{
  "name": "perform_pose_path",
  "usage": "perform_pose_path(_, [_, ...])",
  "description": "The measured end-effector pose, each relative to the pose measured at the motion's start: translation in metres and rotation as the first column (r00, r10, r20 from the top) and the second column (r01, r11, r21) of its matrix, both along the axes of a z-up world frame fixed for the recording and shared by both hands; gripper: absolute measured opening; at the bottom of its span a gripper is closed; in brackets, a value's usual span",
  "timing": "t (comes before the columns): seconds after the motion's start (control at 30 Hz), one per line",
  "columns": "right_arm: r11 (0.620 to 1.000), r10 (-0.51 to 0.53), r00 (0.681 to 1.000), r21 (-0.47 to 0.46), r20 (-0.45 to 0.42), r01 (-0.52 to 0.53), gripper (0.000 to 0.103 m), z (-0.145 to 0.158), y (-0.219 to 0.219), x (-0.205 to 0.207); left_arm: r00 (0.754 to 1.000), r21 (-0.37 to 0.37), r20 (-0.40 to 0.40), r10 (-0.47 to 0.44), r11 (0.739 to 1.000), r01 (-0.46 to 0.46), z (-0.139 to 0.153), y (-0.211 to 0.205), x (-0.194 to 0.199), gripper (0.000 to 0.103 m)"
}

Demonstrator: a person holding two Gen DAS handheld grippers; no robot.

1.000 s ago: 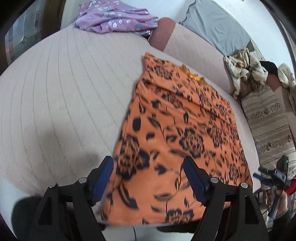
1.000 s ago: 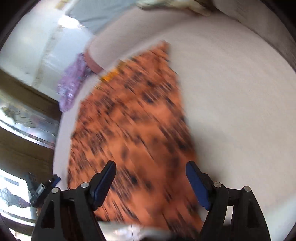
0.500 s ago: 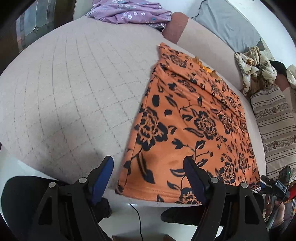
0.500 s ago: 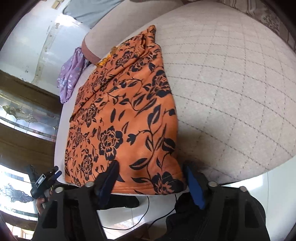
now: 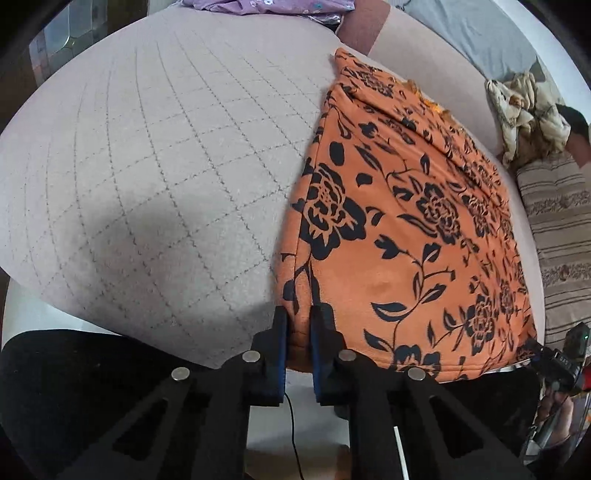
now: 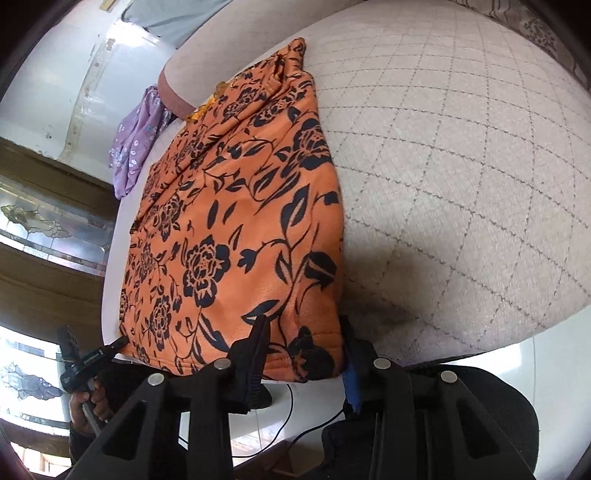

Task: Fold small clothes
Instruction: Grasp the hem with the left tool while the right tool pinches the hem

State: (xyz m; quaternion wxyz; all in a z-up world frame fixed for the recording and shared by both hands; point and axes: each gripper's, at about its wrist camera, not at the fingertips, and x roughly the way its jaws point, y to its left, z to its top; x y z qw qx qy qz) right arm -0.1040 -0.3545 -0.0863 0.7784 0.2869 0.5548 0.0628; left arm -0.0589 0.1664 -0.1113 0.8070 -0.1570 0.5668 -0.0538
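An orange garment with black flowers (image 5: 406,221) lies flat on a quilted beige cushion (image 5: 166,166); it also shows in the right wrist view (image 6: 236,221). My left gripper (image 5: 298,321) is shut on the garment's near left corner at the cushion's front edge. My right gripper (image 6: 304,328) straddles the garment's near right corner, its jaws still a corner's width apart with the hem between them. The left gripper shows at the garment's other corner in the right wrist view (image 6: 110,349), and the right gripper in the left wrist view (image 5: 543,356).
A purple flowered garment (image 5: 266,5) lies at the cushion's far end, also in the right wrist view (image 6: 136,133). A crumpled cream cloth (image 5: 524,107) and a striped cushion (image 5: 561,236) lie to the right. A cable (image 5: 291,424) hangs below the front edge.
Both grippers moved down to the garment's near hem. The left gripper closed on the left corner. The right gripper's jaws narrowed around the right corner.
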Motion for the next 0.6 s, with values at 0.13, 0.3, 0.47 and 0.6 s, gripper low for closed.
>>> perform_pose_path(0.13, [1.0, -0.026, 0.999, 0.008, 0.031, 0.026, 0.042, 0.009, -0.003, -0.002, 1.0, -0.005, 0.017, -0.009, 1.0, 0.01, 0.003, -0.004, -0.002, 0.031])
perform_pose_path(0.3, [0.999, -0.048, 0.999, 0.017, 0.014, 0.048, 0.064, 0.001, -0.01, -0.001, 1.0, -0.01, 0.002, -0.024, 1.0, 0.024, -0.005, -0.013, -0.001, 0.048])
perform_pose_path(0.47, [1.0, -0.006, 1.0, 0.017, 0.001, 0.006, 0.014, -0.003, -0.002, 0.001, 0.999, -0.018, 0.004, -0.042, 0.999, 0.042, -0.001, -0.011, 0.001, 0.008])
perform_pose_path(0.6, [0.997, -0.036, 0.996, 0.066, 0.085, 0.031, 0.011, 0.025, -0.006, -0.001, 0.992, -0.083, 0.124, -0.028, 0.996, 0.039, 0.043, -0.004, -0.008, 0.008])
